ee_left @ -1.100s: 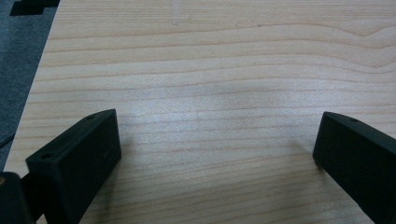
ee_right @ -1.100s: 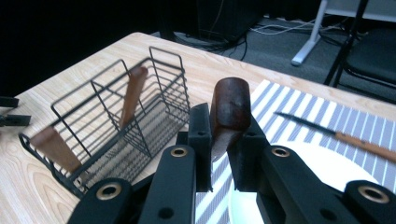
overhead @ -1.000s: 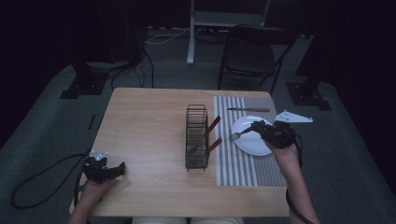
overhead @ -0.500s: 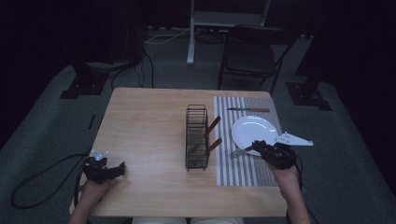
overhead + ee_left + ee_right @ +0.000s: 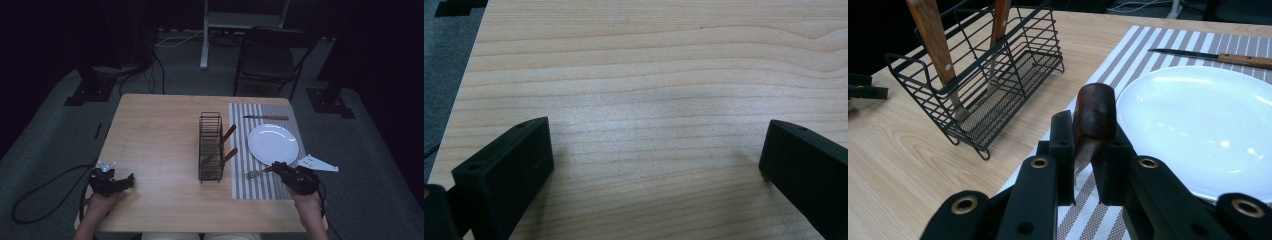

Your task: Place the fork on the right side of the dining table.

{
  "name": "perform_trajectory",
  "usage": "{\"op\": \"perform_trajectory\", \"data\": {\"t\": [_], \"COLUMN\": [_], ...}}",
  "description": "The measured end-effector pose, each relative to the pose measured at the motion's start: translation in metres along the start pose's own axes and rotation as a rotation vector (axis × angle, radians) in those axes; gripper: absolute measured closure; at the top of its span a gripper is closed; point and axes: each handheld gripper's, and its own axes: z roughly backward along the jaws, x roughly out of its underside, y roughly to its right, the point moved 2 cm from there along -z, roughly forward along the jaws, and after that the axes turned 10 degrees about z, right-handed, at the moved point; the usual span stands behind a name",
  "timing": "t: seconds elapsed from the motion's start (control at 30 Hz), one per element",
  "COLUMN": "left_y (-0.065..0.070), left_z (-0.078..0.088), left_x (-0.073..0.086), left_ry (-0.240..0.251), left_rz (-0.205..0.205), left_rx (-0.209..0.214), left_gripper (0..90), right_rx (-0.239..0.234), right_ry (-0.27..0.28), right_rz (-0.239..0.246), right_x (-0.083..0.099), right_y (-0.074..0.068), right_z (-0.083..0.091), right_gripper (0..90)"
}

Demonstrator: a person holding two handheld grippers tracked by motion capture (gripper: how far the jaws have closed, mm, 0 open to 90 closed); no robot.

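Fork [image 5: 256, 173] with a wooden handle sits pinched by that handle between the jaws of the right gripper [image 5: 278, 169], low over the near part of the striped placemat [image 5: 250, 186], just this side of the white plate [image 5: 273, 144]. From above, its tines point left toward the wire caddy, and the handle end pokes up between the black jaws in the right gripper view [image 5: 1094, 116]. Whether the tines touch the mat I cannot tell. The person's right hand [image 5: 306, 199] comes in from the near edge, with the grey three-cornered plate [image 5: 317, 164] sticking out to the right of the gripper.

Over at the near left corner of the wooden surface [image 5: 155, 135], the left gripper [image 5: 131, 181] rests in the person's left hand [image 5: 102, 196], its jaws spread wide with nothing but bare wood grain between them, as the left gripper view shows [image 5: 659, 165]. A cable [image 5: 35, 196] trails off it onto the floor.

Toward the middle stands the black wire caddy [image 5: 210, 146], holding two wooden-handled utensils [image 5: 228, 148] that lean out toward the mat. Beyond the plate, at the far end of the placemat, a knife [image 5: 266, 118] lies crosswise, well apart from the fork. Behind the surface a dark chair [image 5: 268, 59] stands on the carpet.
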Motion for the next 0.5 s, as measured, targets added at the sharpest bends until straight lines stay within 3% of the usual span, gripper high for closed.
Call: {"op": "perform_trajectory", "data": {"t": [0.27, 0.37, 0.5], "left_y": [0.000, 0.000, 0.000], "left_z": [0.000, 0.000, 0.000], "left_x": [0.000, 0.000, 0.000], "left_ry": [0.000, 0.000, -0.001], "left_rz": [0.000, -0.001, 0.000], "left_rx": [0.000, 0.000, 0.000], "left_gripper": [1.3, 1.3, 1.3], "right_rx": [0.018, 0.071, 0.090], "right_ry": [0.013, -0.008, -0.025], "right_rz": [-0.049, -0.041, -0.046], "right_x": [0.007, 0.010, 0.018], "right_y": [0.002, 0.008, 0.019], "right_z": [0.001, 0.002, 0.002], "right_gripper": [79.8, 74.7, 69.3]}}
